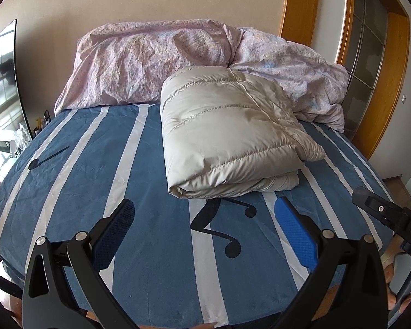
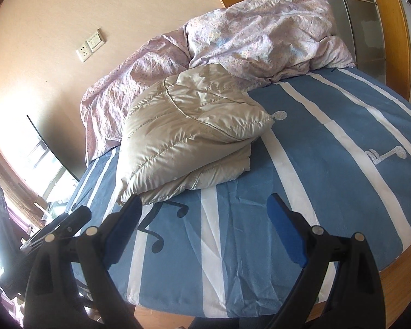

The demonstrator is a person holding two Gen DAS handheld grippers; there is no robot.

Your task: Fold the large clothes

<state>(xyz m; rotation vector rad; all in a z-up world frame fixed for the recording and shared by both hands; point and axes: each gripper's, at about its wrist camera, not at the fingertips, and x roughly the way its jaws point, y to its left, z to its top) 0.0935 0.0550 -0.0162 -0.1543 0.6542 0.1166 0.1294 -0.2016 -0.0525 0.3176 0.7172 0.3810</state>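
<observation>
A beige quilted down jacket (image 1: pixel 227 131) lies folded into a thick bundle on the blue striped bed sheet (image 1: pixel 96 164), against the bedding at the back. It also shows in the right wrist view (image 2: pixel 183 134). My left gripper (image 1: pixel 205 205) is open and empty, just in front of the jacket's near edge. My right gripper (image 2: pixel 205 200) is open and empty, also just in front of the bundle. The right gripper's body (image 1: pixel 383 213) shows at the right edge of the left wrist view, and the left gripper's body (image 2: pixel 68 224) at the lower left of the right wrist view.
A crumpled pink floral duvet (image 1: pixel 156 63) lies piled along the back of the bed against the wall. A wooden door frame with glass panels (image 1: pixel 370 54) stands at the right. A window and clutter (image 1: pixel 2 96) lie to the left of the bed.
</observation>
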